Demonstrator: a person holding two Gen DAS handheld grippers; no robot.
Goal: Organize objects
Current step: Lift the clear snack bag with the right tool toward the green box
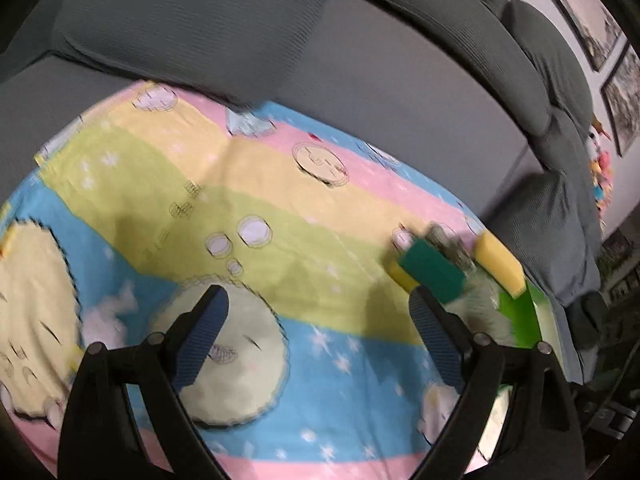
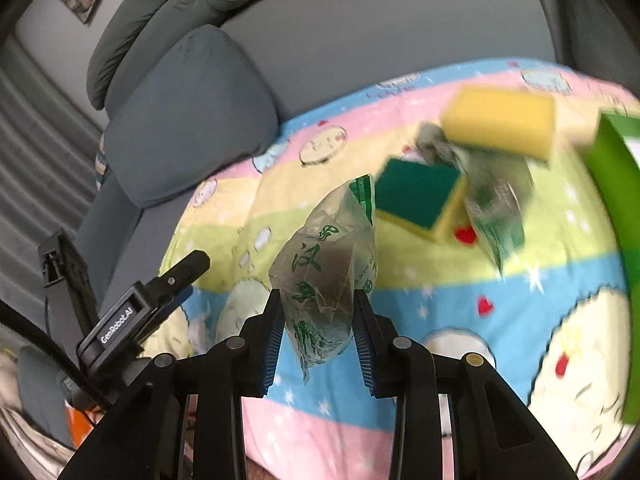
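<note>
A grey sofa carries a pastel cartoon blanket spread over its seat, and everything else sits in relation to that blanket. At the blanket's right edge stands a green box. Beside the box, on the blanket, lie a yellow sponge, a green-topped sponge and a clear printed packet between them. The left tool hangs over the blanket's blue stripe, jaws spread wide with nothing between them. The right tool stands narrow above the blanket's near edge, its pads pressed on a crumpled clear bag with green print.
</note>
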